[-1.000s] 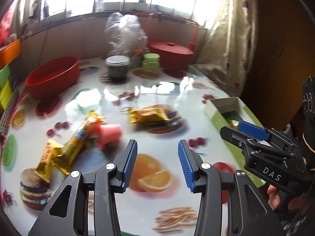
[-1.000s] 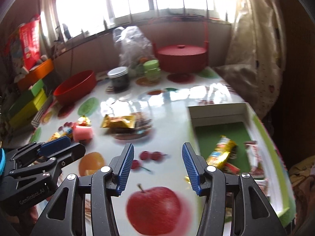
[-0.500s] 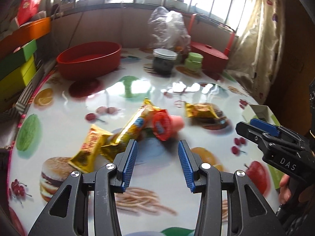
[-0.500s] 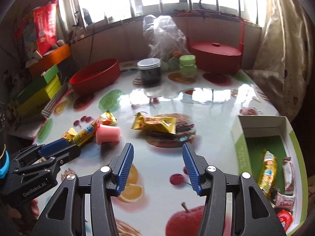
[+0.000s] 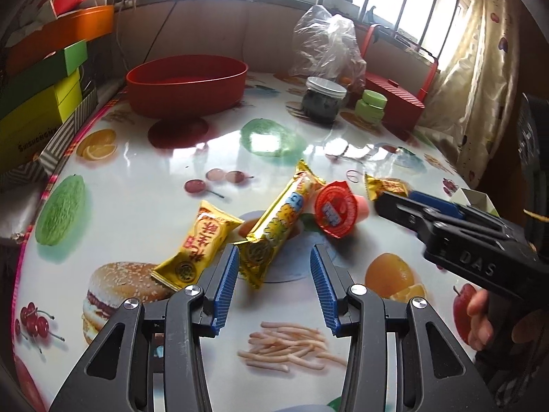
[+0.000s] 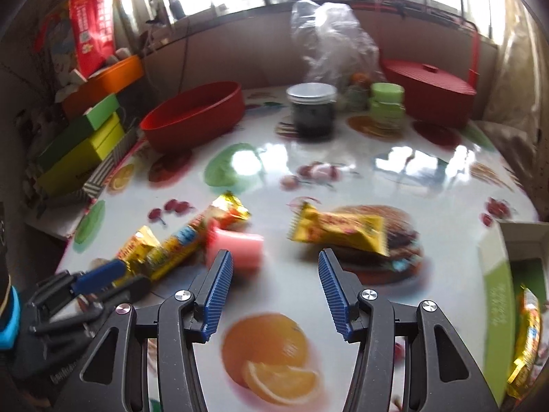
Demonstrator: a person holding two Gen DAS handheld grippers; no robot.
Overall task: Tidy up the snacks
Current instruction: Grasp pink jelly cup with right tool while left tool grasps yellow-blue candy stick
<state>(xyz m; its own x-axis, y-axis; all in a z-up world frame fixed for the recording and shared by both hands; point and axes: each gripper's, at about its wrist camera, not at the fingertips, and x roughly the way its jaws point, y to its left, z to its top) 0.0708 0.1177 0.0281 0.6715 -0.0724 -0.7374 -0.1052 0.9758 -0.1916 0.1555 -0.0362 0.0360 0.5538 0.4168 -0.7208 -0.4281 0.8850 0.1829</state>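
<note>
Snacks lie on the fruit-print table: a long yellow bar, a short yellow packet, a pink jelly cup with red lid and another yellow packet. My left gripper is open, just short of the long bar's near end. My right gripper is open, between the jelly cup and the yellow packet. It also shows in the left wrist view. A green box at the right holds a snack bar.
At the back stand a red bowl, a dark jar, green tubs, a red lidded pot and a plastic bag. Stacked green and orange boxes line the left edge.
Both grippers have swung left and forward, away from the green box and toward the loose snacks. The snacks now sit closer to the open jaws.
</note>
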